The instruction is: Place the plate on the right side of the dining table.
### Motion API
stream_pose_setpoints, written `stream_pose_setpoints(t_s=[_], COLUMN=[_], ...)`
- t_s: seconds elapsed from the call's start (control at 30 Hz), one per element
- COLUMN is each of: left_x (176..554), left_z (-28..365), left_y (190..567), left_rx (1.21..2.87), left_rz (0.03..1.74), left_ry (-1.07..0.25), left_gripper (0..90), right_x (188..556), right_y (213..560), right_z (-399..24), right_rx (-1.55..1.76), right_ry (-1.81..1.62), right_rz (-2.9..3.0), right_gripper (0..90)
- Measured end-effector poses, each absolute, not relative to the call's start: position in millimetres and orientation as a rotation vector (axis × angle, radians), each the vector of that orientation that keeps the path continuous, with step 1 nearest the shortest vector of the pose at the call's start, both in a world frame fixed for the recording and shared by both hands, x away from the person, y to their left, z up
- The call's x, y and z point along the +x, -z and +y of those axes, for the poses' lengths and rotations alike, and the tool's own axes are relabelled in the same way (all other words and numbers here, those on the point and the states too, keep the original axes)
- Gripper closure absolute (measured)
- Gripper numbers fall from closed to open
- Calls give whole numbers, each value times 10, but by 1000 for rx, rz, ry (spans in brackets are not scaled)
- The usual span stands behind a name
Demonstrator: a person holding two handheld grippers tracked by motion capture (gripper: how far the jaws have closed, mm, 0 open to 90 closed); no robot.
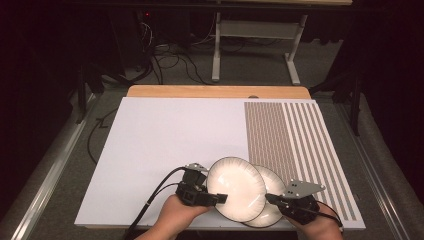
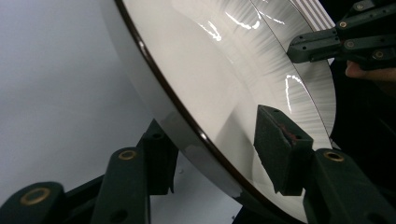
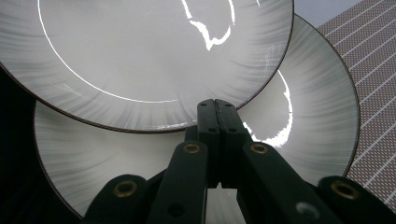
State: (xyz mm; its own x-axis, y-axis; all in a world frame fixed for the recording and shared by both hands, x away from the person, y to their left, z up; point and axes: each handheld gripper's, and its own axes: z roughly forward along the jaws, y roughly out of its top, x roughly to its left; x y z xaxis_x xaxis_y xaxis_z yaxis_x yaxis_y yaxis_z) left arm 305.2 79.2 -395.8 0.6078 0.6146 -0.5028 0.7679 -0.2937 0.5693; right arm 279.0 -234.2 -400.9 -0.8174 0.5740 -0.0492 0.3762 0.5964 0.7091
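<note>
Straddling the dark rim of the upper plate (image 1: 236,189), the left gripper (image 1: 220,198) has its fingers (image 2: 280,149) one above and one beneath, not yet pressing. That plate overlaps a lower plate (image 1: 272,210) at its 4 o'clock, near the desk's (image 1: 165,130) front edge. The right gripper (image 1: 272,199), fingers clenched together, rests at the lower plate's 3 o'clock rim. Bare white surface stretches toward 11 o'clock; a striped mat (image 1: 295,140) lies at 1 o'clock.
</note>
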Motion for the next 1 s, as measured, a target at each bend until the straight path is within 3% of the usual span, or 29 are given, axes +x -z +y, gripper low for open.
stream_pose_setpoints(t_s=[0.43,1.0], left_x=[3077,3074], left_z=[860,949], left_y=[3966,3962], left_rx=[1898,1749], left_rz=[1155,1141], left_ry=[276,260], left_gripper=[676,771], right_x=[2778,2749], right_y=[3929,3787], right_z=[-2452,-2610], right_rx=[792,819], right_ry=[-1104,-1190], right_rz=[2498,2394], right_gripper=[900,900])
